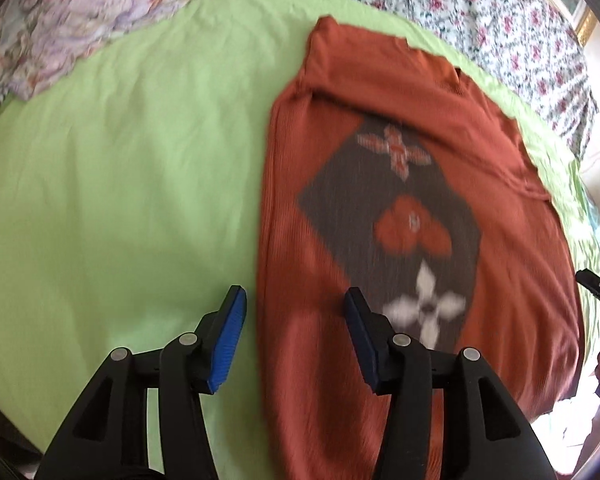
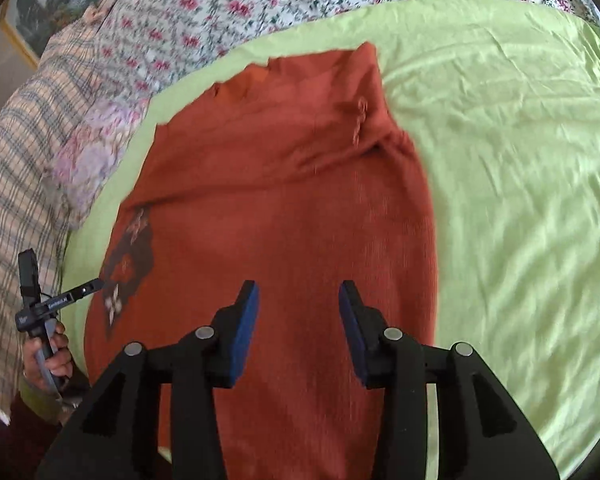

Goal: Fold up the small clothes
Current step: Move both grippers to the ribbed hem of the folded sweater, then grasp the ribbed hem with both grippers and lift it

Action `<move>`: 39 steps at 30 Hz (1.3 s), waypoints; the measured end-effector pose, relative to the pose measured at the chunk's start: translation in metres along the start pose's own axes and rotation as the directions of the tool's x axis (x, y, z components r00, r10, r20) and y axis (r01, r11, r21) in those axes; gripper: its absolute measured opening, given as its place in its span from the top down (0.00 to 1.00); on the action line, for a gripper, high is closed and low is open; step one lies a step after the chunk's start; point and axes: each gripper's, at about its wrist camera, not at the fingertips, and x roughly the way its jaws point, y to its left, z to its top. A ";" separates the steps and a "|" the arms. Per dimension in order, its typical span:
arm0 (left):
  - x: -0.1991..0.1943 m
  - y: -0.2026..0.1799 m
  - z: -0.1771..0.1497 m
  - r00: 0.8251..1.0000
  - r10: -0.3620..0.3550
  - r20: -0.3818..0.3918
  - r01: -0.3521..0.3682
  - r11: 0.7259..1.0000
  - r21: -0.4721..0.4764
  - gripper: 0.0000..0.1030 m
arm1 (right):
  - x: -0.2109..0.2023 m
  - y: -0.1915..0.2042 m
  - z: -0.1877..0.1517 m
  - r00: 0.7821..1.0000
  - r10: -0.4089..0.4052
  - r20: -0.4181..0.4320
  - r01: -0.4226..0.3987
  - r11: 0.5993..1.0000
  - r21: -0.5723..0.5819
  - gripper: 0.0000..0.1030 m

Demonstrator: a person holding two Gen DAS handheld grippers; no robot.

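A rust-orange knit top (image 1: 400,92) with a dark diamond print lies flat on a light green sheet (image 1: 120,180); one side is folded over its back (image 2: 284,208). My left gripper (image 1: 294,300) hovers open above the garment's left edge, one blue pad over the sheet, the other over the cloth, nothing between them. My right gripper (image 2: 299,294) is open over the plain orange folded part, holding nothing. The left gripper and the hand carrying it (image 2: 48,344) appear at the left edge of the right wrist view.
Floral bedding (image 1: 480,4) runs behind the green sheet. A plaid cloth (image 2: 16,184) and a pale flowered cloth (image 2: 96,156) lie to the left of the top. Bare green sheet (image 2: 520,180) spreads to the right of the garment.
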 end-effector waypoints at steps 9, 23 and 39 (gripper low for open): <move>-0.019 -0.008 -0.056 0.997 -0.066 -0.044 0.068 0.997 0.039 0.50 | -0.040 -0.021 -0.060 0.998 -0.047 -0.050 0.048 0.999 0.024 0.58; -0.026 -0.017 -0.085 0.993 -0.091 -0.078 0.097 0.991 0.091 0.52 | -0.039 -0.028 -0.109 0.989 0.134 -0.070 -0.129 0.989 0.073 0.58; -0.048 -0.004 -0.082 0.984 -0.177 0.021 0.177 0.984 -0.007 0.96 | -0.050 -0.028 -0.098 0.979 0.202 0.030 -0.204 0.974 0.098 0.93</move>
